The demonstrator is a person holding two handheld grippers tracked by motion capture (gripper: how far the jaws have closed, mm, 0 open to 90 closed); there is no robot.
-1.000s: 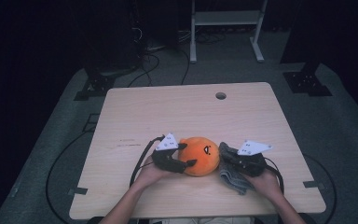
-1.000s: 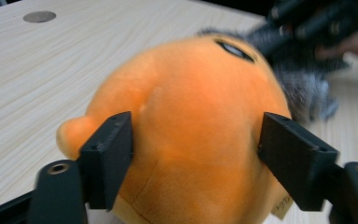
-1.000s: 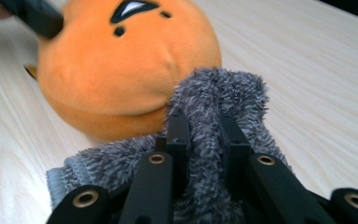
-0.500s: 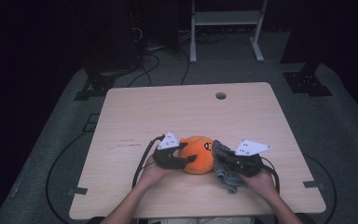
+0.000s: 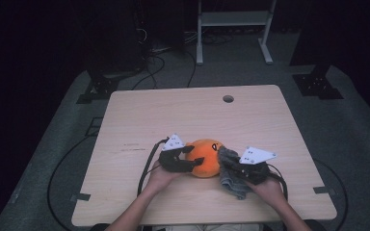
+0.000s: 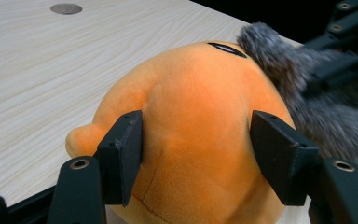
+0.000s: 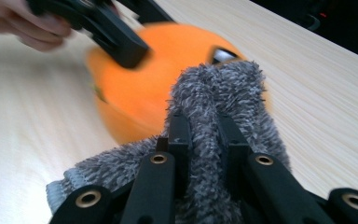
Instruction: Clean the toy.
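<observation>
Left of centre in the lower half of the high view: left gripper clamps the round orange plush toy, its jaws having just closed in; both pads dent the fabric on opposite flanks in the left gripper view. The toy sits on the light wooden surface, near its front edge and roughly mid-width.

Handling, judged: toy is light, soft, squashy; it deforms under the pads rather than slipping. Best hold is across the widest bulge, as now; the small nub at its lower left is too slight to grip.

Right of the toy: fuzzy grey cloth rests against the toy's right side. Right gripper is clenched on a fold of it, pile bunched between the jaws. Cloth is limp, will drape and drag.

Room: broad bare surface behind and to either side; front edge close to the hands.
</observation>
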